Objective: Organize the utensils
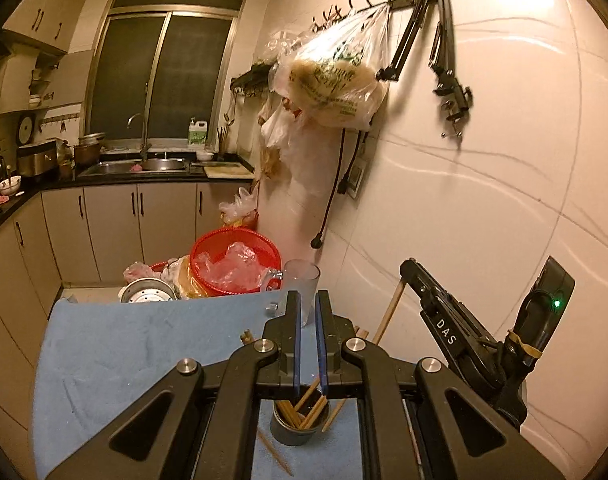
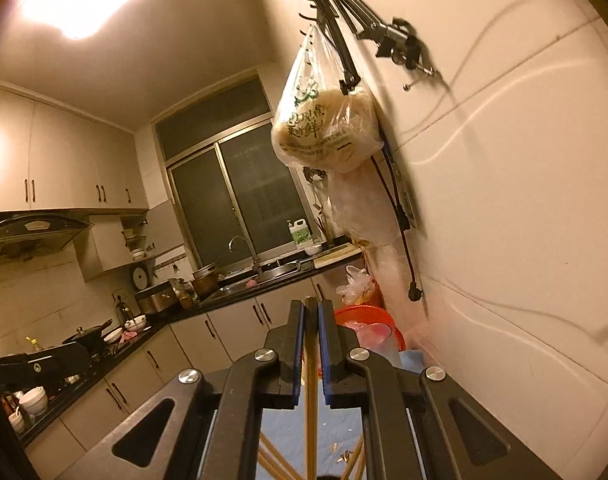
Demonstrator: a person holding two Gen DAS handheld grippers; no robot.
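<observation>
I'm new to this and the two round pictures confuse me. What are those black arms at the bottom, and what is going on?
No robot: a person carries two hand-held grippers, each with a fisheye camera looking along its fingers. The left gripper is shut and holds nothing; below it a metal cup with chopsticks stands on a blue cloth, loose chopsticks beside it. At its right you see the right gripper from outside. In its own view the right gripper is shut on a chopstick.

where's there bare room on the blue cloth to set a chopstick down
The left half of the blue cloth is bare, between its left edge and the metal cup. It is crowded around the cup with loose chopsticks, and along the far edge by the red basket and glass.
</observation>
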